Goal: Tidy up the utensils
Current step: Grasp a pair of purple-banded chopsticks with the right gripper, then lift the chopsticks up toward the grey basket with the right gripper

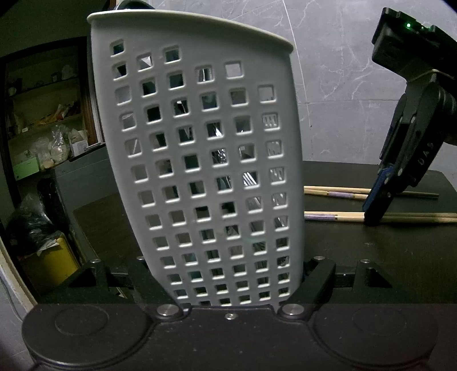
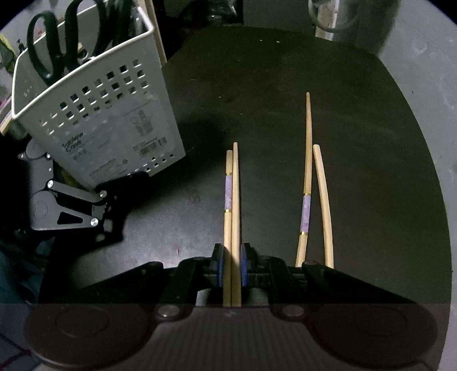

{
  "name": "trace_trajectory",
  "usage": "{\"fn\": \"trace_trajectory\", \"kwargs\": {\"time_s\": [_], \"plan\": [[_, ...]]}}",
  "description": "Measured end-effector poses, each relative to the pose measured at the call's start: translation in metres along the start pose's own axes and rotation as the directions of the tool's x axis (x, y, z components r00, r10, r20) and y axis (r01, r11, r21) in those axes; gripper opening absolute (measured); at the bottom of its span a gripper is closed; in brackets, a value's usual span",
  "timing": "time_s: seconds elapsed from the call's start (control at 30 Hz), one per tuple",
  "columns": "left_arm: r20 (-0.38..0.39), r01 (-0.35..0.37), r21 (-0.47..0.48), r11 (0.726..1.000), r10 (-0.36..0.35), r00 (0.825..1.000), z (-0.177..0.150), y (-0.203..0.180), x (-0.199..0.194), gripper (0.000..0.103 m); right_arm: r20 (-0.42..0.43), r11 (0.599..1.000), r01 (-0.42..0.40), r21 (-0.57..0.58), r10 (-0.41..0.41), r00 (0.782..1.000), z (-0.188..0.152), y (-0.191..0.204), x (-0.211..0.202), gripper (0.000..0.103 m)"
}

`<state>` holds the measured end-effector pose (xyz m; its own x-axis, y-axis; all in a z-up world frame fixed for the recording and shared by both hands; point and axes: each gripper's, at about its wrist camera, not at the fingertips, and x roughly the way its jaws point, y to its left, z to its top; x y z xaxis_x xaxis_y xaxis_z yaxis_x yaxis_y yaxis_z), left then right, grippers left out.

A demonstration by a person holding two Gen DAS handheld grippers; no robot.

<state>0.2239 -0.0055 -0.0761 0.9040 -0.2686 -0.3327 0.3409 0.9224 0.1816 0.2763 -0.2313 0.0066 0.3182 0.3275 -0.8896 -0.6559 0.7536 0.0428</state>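
My left gripper (image 1: 231, 285) is shut on a grey perforated utensil caddy (image 1: 200, 159) and tilts it on the black table; the caddy also shows in the right wrist view (image 2: 100, 122) with black-handled scissors (image 2: 54, 48) inside. My right gripper (image 2: 232, 268) is shut on a pair of wooden chopsticks (image 2: 232, 199) with a purple band, lying on the table. From the left wrist view the right gripper (image 1: 380, 211) stands on those chopsticks (image 1: 337, 216). A second pair of chopsticks (image 2: 314, 199) lies to the right, loose.
The black round table (image 2: 285, 85) carries everything. A grey marble wall (image 1: 342, 71) is behind. Shelves with clutter (image 1: 48, 114) and a yellow box (image 1: 48, 265) stand left of the table. A metal object (image 2: 334, 17) stands at the table's far edge.
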Motion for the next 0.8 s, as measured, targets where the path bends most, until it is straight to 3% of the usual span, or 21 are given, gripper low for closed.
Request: {"fn": "trace_trajectory", "kwargs": {"time_s": [0.3,0.37,0.6,0.8], "plan": [[-0.001,-0.002,0.003,1.0,0.002,1.0,0.0,-0.002,0.0,0.079,-0.01,0.999,0.005,-0.039,-0.006,1.0,0.014,0.008,0.009,0.026],[-0.001,0.0,0.002,1.0,0.0,1.0,0.0,-0.002,0.0,0.079,-0.011,1.0,0.004,-0.031,-0.004,1.0,0.017,0.006,0.01,0.013],[0.002,0.004,-0.003,1.0,-0.004,1.0,-0.001,0.0,-0.001,0.079,0.003,0.999,0.038,-0.002,-0.038,0.999,0.017,0.008,0.01,0.012],[0.002,0.002,-0.003,1.0,-0.002,1.0,-0.001,0.001,0.0,0.078,0.116,0.994,-0.014,0.104,0.002,0.993,-0.001,-0.013,-0.006,0.012]]}}
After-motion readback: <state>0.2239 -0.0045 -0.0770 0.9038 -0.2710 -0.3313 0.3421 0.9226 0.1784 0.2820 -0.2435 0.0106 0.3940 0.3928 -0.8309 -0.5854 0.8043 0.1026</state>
